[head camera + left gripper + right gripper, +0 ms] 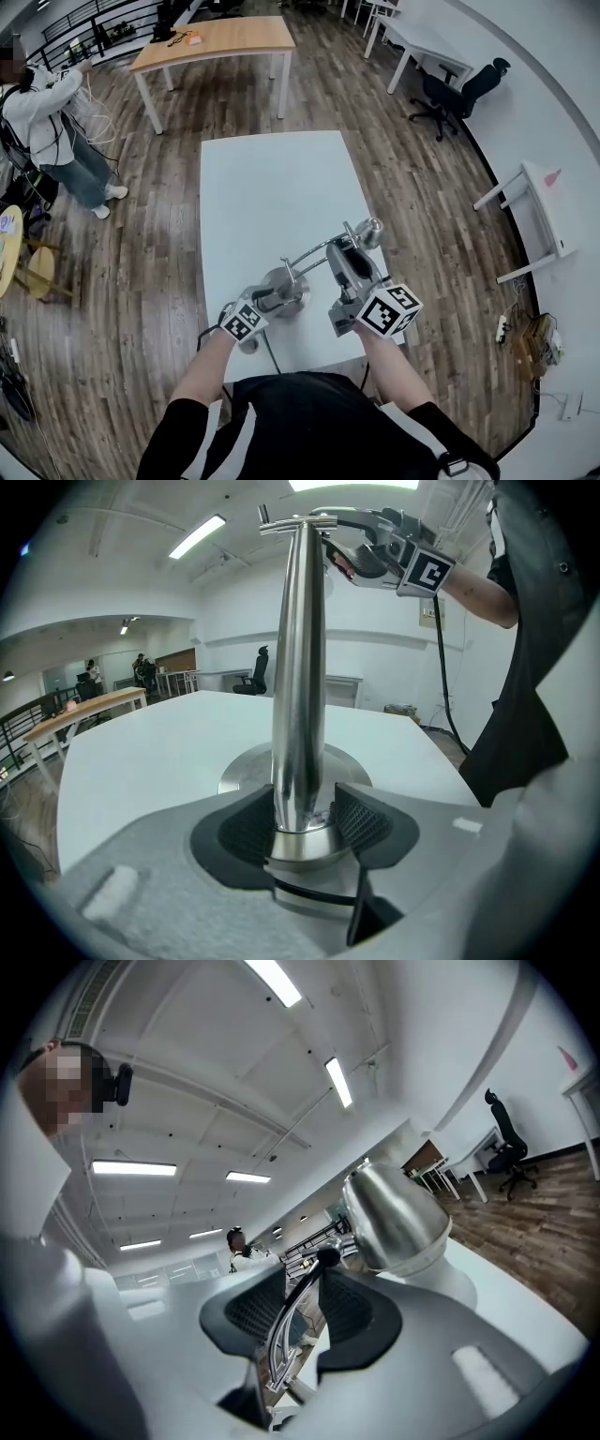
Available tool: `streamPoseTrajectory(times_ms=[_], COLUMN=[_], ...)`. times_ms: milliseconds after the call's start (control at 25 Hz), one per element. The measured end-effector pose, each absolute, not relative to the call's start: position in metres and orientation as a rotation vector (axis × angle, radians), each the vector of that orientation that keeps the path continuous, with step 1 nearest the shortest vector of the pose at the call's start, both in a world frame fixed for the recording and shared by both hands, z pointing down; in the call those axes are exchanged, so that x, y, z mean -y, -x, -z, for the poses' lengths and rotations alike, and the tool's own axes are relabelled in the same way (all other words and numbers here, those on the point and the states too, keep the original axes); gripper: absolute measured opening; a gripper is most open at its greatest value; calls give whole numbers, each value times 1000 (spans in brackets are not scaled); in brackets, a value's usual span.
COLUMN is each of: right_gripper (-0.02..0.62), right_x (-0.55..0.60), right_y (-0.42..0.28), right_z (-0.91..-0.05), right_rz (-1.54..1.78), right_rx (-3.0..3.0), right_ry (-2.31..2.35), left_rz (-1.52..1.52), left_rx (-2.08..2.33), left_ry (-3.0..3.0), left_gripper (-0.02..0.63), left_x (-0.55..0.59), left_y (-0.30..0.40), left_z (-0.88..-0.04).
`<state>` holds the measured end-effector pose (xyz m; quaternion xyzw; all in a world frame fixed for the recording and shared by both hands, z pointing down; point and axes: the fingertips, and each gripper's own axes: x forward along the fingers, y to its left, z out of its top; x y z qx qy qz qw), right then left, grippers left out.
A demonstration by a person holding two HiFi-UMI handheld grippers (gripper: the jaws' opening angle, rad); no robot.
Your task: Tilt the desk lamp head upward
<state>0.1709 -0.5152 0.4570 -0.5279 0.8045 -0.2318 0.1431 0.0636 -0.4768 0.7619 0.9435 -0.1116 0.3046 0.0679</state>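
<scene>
Just one desk lamp (291,281), brushed silver, between two grippers. Left gripper (302,827) pads clamp its upright post (298,667) above the round base (234,775); right gripper (300,1307) pads pinch its thin arm (286,1333), domed head (394,1213) just beyond.

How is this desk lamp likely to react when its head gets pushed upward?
Probably top-heavy: the post rises from a small base, so it may tip without the left gripper clamping it. The polished metal looks slippery. The thin arm in the right gripper may flex.
</scene>
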Motion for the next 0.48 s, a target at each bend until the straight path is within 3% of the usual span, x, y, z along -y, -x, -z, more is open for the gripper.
streamPoseTrajectory(times_ms=[480], right_gripper=[100], right_x=[511], right_y=[-142], right_z=[-435], right_rz=[472], right_rx=[-2496], right_ry=[1495], left_rz=[-924], left_rx=[329], left_ry=[-2842], left_gripper=[210], left_x=[478], left_y=[-65], left_z=[-760])
